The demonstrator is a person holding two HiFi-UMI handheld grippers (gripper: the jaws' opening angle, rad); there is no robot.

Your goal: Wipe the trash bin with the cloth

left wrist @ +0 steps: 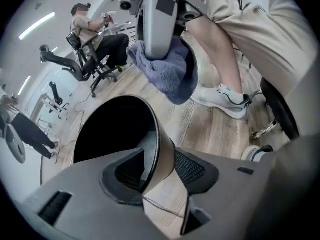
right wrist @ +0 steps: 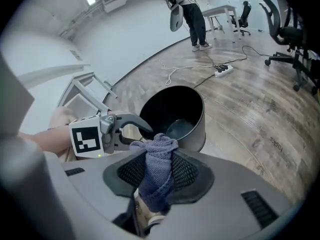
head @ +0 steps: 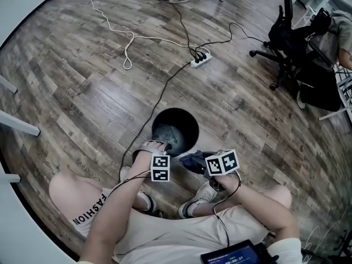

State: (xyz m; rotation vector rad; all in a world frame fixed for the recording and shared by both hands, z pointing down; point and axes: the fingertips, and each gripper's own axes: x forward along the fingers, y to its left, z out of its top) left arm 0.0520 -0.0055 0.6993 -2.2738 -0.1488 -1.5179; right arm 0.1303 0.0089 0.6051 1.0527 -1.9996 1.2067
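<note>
My left tongs (left wrist: 161, 170) stand wide, straddling the near rim of the black trash bin (head: 193, 126), with its thin wall between the pads but not pinched. The bin stands upright on the wooden floor (head: 82, 92) in front of my feet. My right tongs (right wrist: 158, 180) are clamped on the blue-grey cloth (right wrist: 159, 159), bunched between the pads, just beside the bin's rim

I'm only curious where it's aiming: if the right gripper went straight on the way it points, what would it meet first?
Probably the trash bin, at its near rim or just inside. The right gripper, shut on the cloth, aims there, though depth is unclear.
</note>
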